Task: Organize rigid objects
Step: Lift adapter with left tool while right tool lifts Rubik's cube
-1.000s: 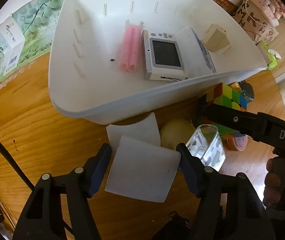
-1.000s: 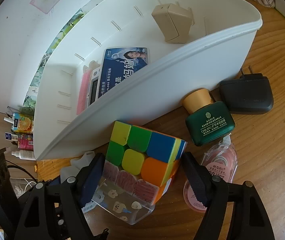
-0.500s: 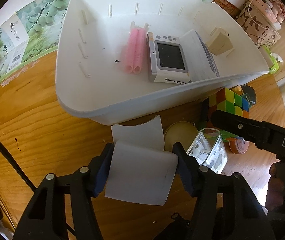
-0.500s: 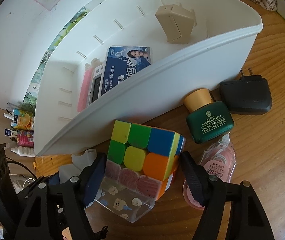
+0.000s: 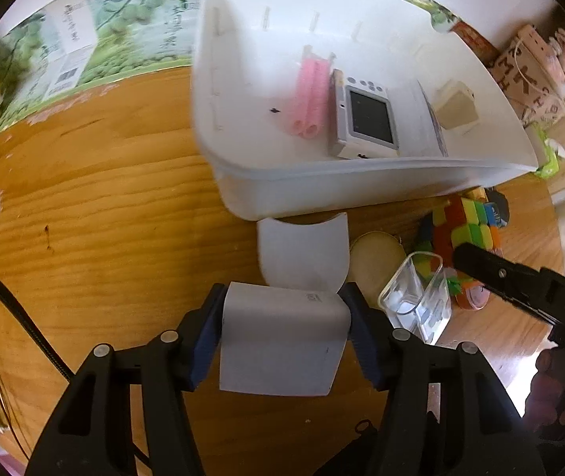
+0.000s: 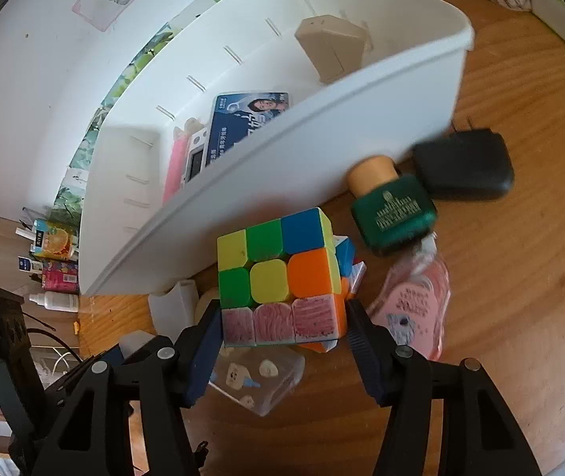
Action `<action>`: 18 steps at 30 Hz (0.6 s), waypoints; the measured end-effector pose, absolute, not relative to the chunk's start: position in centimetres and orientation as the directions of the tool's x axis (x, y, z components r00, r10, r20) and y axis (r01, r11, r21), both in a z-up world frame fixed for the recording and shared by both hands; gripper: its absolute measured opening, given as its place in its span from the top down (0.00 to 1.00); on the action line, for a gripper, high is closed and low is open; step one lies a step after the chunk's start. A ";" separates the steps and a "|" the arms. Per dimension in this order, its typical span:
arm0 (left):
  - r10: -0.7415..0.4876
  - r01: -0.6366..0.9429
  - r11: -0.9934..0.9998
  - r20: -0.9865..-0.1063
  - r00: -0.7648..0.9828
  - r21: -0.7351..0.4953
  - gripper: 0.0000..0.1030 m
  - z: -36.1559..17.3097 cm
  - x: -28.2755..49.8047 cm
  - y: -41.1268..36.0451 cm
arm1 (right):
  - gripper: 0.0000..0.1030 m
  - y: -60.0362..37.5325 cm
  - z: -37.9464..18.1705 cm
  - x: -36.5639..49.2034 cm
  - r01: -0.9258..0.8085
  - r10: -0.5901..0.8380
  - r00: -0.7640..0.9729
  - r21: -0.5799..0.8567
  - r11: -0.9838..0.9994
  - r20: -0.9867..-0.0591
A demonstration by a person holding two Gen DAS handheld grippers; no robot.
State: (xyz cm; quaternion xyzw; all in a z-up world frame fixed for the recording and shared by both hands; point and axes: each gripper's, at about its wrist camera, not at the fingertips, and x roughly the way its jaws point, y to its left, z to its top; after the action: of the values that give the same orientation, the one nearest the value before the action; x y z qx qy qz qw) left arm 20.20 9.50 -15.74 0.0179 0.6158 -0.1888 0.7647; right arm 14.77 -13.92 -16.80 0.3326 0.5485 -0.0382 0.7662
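White curved plastic piece (image 5: 282, 341) is now pinched between the pads of the left gripper (image 5: 284, 335); a second ago the jaws stood clear of both its edges. Jaws are closing, pads on both side edges. Piece sits low over the wooden table (image 5: 84, 206), just in front of the white bin (image 5: 242, 166). Its twin, a second white curved piece (image 5: 302, 254), lies flat between the held one and the bin wall, untouched.

Multicolour cube (image 6: 278, 277): the right gripper (image 6: 282, 333) had wide gaps either side a second ago; now its jaws are closing and the pads meet the cube's lower flanks. Cube is perched on the clear plastic box (image 6: 258, 377), hard by the bin's front wall.

Meaning: both grasps look about made, so the likely next step is lift and drop into the bin. Neither object is in yet.

Counts, left to right:
- In bin: 1 pink tube pair (image 5: 308, 99), 1 grey screen device (image 5: 365, 119), 1 blue-printed flat pack (image 6: 242, 123), 1 beige plug block (image 5: 456, 109).
- On table: 2 white curved pieces, 1 round cream lid (image 5: 375, 261), 1 clear box, 1 cube, 1 pink tape dispenser (image 6: 413, 309), 1 green bottle (image 6: 389, 206), 1 black adapter (image 6: 464, 164).

Four in, eight out.
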 end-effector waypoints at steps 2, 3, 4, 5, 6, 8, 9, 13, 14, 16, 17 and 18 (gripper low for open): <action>-0.270 0.294 0.933 -0.946 0.180 -0.210 0.41 -15.5 19.8 10.4 | 0.41 -14.0 -16.6 14.1 0.426 0.307 0.402 0.473 0.771 -0.862; -0.271 0.283 0.935 -0.944 0.187 -0.212 0.41 -15.3 19.6 10.8 | 0.42 -14.0 -16.5 14.1 0.427 0.307 0.405 0.475 0.770 -0.861; -0.271 0.277 0.937 -0.943 0.193 -0.213 0.41 -15.1 19.3 11.1 | 0.42 -13.9 -16.3 13.9 0.426 0.306 0.410 0.477 0.768 -0.859; -0.271 0.270 0.939 -0.942 0.199 -0.213 0.41 -15.0 19.2 11.3 | 0.42 -13.9 -16.1 13.5 0.425 0.305 0.415 0.479 0.768 -0.857; -0.275 0.261 0.940 -0.939 0.206 -0.218 0.41 -14.8 18.9 11.6 | 0.42 -13.9 -15.9 13.3 0.423 0.304 0.419 0.480 0.768 -0.856; -0.282 0.250 0.941 -0.935 0.214 -0.226 0.41 -14.5 18.9 11.5 | 0.43 -13.8 -15.5 12.5 0.416 0.301 0.431 0.484 0.770 -0.850; -0.285 0.246 0.942 -0.933 0.219 -0.229 0.41 -14.3 18.5 11.6 | 0.51 -13.8 -15.3 12.3 0.413 0.301 0.436 0.485 0.771 -0.848; -0.295 0.232 0.943 -0.924 0.244 -0.239 0.41 -13.6 17.7 11.4 | 0.96 -13.8 -14.1 11.1 0.382 0.300 0.469 0.497 0.780 -0.831; -0.299 0.229 0.943 -0.920 0.253 -0.243 0.41 -13.4 17.4 11.5 | 0.96 -13.8 -13.9 10.8 0.378 0.297 0.468 0.493 0.784 -0.832; -0.310 0.223 0.941 -0.911 0.272 -0.254 0.41 -13.0 17.1 11.4 | 0.96 -13.8 -13.8 10.3 0.375 0.298 0.473 0.496 0.783 -0.829; -0.317 0.220 0.940 -0.906 0.280 -0.260 0.41 -12.8 17.0 11.6 | 0.96 -13.9 -13.7 10.0 0.376 0.294 0.474 0.493 0.785 -0.830; -0.325 0.214 0.939 -0.899 0.293 -0.270 0.41 -12.5 16.7 11.8 | 0.96 -13.9 -13.7 9.8 0.377 0.291 0.475 0.491 0.786 -0.830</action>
State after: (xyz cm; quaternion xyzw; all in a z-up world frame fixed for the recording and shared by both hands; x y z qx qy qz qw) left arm 16.70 11.82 -12.49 -0.0488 0.5703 -0.1680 0.8026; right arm 9.81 -13.88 -13.66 0.3263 0.5115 -0.0270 0.7944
